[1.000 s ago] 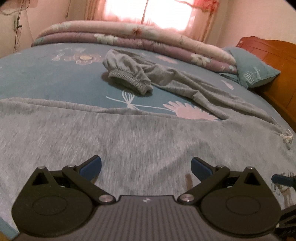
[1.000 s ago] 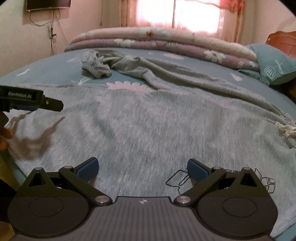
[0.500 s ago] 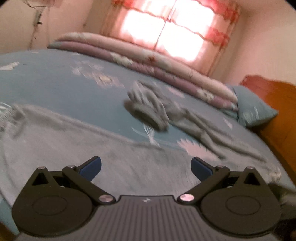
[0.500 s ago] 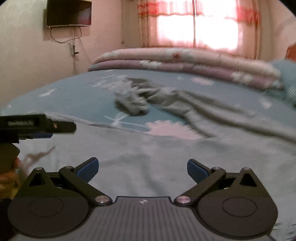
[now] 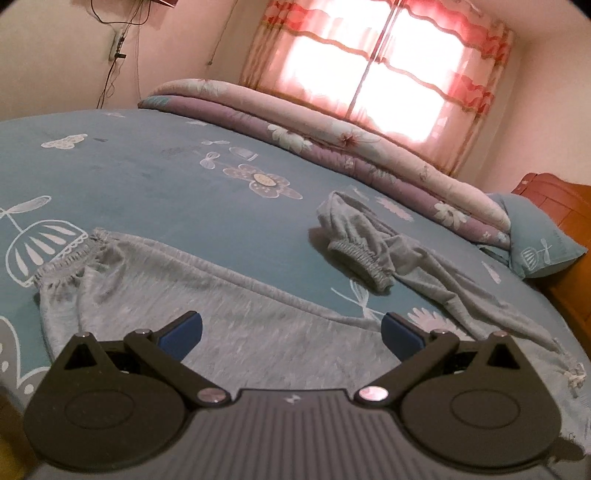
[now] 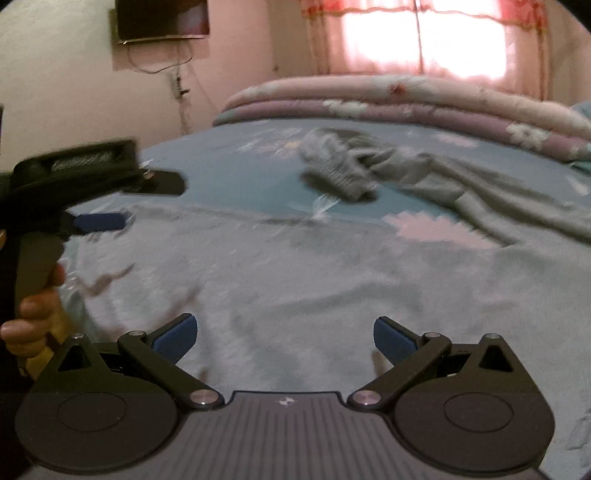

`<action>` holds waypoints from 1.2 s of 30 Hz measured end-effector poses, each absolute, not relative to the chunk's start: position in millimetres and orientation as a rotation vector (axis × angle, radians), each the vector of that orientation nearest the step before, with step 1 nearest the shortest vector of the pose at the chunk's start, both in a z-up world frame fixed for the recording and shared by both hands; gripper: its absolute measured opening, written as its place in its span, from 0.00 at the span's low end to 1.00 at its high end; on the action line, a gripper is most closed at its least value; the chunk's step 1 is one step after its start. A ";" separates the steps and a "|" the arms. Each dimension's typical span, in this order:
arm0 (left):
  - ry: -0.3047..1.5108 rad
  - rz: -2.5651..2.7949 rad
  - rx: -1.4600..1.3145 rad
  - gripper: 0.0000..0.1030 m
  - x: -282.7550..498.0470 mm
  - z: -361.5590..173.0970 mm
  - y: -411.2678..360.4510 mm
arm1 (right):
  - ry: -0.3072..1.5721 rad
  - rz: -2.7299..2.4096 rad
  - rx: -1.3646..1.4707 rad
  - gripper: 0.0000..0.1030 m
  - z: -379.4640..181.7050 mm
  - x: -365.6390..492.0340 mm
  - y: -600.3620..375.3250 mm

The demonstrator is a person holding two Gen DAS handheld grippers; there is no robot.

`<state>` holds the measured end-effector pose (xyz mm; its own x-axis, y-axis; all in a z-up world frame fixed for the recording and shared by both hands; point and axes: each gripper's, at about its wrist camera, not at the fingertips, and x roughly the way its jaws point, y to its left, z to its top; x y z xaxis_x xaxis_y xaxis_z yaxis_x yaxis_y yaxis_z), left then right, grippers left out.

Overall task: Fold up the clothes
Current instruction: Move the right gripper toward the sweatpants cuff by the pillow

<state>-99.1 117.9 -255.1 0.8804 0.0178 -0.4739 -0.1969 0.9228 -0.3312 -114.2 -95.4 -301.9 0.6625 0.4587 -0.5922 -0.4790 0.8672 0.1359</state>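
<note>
Grey sweatpants [image 5: 258, 328] lie spread across the teal bedsheet [image 5: 147, 192]. One leg runs left to a gathered cuff [image 5: 66, 254]. The other leg trails right and back, its ribbed cuff [image 5: 360, 258] bunched up mid-bed. My left gripper [image 5: 291, 332] hovers open over the near leg, nothing between its blue pads. In the right wrist view the grey fabric [image 6: 314, 280] fills the foreground, and my right gripper [image 6: 284, 338] is open above it. The left gripper [image 6: 99, 221] shows there at the left, held by a hand [image 6: 31, 317].
A folded pink and purple floral quilt [image 5: 332, 136] lies along the bed's far side under a bright curtained window [image 5: 388, 66]. A teal pillow [image 5: 535, 240] and wooden headboard [image 5: 565, 229] are at the right. A wall-mounted screen [image 6: 162, 16] hangs at the left.
Both grippers have lifted and tilted up, so more of the bed and room shows. The left view has swung left, bringing the left cuff into sight. Both grippers stayed open.
</note>
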 end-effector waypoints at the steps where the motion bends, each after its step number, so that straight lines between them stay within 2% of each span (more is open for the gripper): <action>1: 0.487 0.121 -0.378 0.99 -99.1 -255.3 118.1 | 0.680 0.535 -0.031 1.00 -306.6 -114.3 -90.1; 11: 0.489 0.127 -0.367 0.99 -101.9 -255.3 117.0 | 0.613 0.494 -0.015 1.00 -284.6 -145.4 -100.9; 21: 0.513 0.093 -0.355 0.99 -97.5 -258.4 108.6 | 0.732 0.488 0.163 1.00 -300.5 -143.3 -123.1; 30: 0.531 0.097 -0.356 0.99 -94.6 -261.7 108.0 | 0.712 0.423 0.270 1.00 -294.2 -138.1 -147.0; 36: 0.544 0.099 -0.357 0.99 -91.6 -262.2 106.5 | 0.660 0.421 0.236 1.00 -286.0 -148.2 -150.3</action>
<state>-91.6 106.5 -262.2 0.8526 -0.0017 -0.5226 -0.1853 0.9340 -0.3054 -148.2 -150.3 -286.0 0.7105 0.4490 -0.5418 -0.3016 0.8900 0.3421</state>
